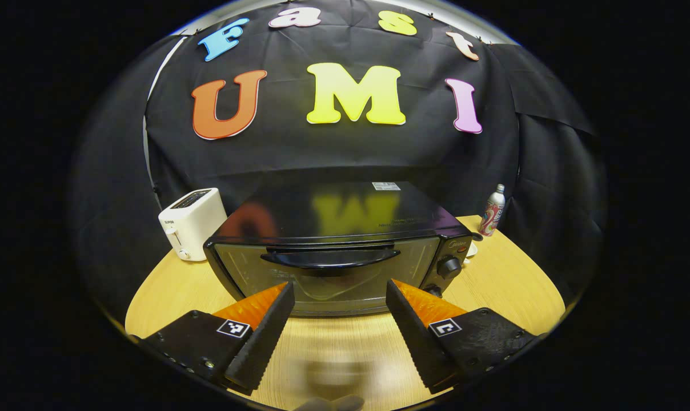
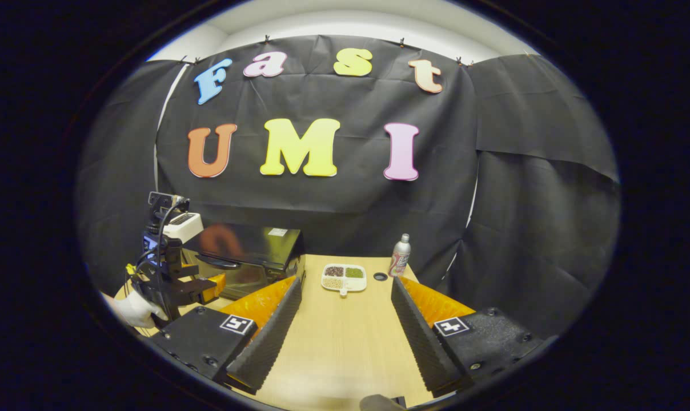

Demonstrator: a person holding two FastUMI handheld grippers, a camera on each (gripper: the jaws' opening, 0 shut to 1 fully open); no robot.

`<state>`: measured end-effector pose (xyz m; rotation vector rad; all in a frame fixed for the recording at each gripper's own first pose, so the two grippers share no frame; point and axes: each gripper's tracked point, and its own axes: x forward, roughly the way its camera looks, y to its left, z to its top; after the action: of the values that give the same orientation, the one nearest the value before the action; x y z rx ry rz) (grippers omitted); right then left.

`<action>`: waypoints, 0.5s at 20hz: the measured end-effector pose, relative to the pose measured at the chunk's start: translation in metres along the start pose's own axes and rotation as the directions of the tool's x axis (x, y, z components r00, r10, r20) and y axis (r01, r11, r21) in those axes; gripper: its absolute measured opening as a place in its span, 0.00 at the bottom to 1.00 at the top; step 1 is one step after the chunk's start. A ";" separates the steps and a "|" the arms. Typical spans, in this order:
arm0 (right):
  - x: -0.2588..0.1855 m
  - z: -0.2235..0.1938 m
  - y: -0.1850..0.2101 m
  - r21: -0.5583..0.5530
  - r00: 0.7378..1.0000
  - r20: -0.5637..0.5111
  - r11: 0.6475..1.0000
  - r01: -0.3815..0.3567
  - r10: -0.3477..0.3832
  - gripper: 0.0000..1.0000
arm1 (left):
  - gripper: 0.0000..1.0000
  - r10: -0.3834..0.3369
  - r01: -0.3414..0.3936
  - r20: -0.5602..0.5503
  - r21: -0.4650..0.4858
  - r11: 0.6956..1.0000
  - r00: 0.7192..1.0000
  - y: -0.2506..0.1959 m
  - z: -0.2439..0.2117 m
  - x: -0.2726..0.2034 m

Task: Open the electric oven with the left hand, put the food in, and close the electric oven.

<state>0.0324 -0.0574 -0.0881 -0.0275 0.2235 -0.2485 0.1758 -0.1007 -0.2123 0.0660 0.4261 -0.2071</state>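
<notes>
Wooden table [image 1: 493, 285]: one oven [image 1: 333, 251], one toaster [image 1: 191, 222], one bottle [image 1: 493, 210].

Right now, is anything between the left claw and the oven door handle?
Nothing visible. The left claw is open and faces the oven; only bare table lies before the closed door's handle.
</notes>
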 end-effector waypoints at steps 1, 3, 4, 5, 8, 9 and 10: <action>-0.002 0.000 0.002 0.002 1.000 0.002 1.000 0.001 -0.001 1.00 | 0.98 -0.006 0.006 0.007 0.000 1.000 1.000 0.000 0.003 -0.003; -0.009 0.003 0.007 0.010 1.000 0.006 1.000 -0.002 0.002 1.00 | 0.98 -0.015 0.015 0.029 0.004 1.000 0.999 0.001 0.009 -0.014; -0.013 0.005 0.010 0.008 1.000 0.009 1.000 -0.002 0.002 1.00 | 0.98 -0.021 0.021 0.037 0.004 1.000 0.999 0.002 0.011 -0.018; -0.016 0.006 0.011 0.004 1.000 0.013 1.000 -0.001 0.001 1.00 | 0.98 -0.024 0.024 0.050 0.003 1.000 0.998 0.002 0.014 -0.023; -0.028 0.011 0.017 -0.004 1.000 0.025 1.000 0.010 -0.010 1.00 | 0.98 -0.045 0.046 0.077 -0.015 0.999 0.996 -0.002 0.022 -0.041; -0.033 0.011 0.018 -0.008 0.999 0.029 1.000 0.013 -0.013 1.00 | 0.98 -0.050 0.052 0.083 -0.025 0.998 0.995 -0.003 0.024 -0.049; -0.039 0.014 0.020 -0.008 0.999 0.041 1.000 0.011 -0.011 1.00 | 0.98 -0.059 0.062 0.093 -0.031 0.998 0.994 -0.005 0.029 -0.059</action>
<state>0.0040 -0.0287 -0.0669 -0.0415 0.1841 -0.2575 0.1338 -0.0978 -0.1619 0.0098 0.3400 -0.2612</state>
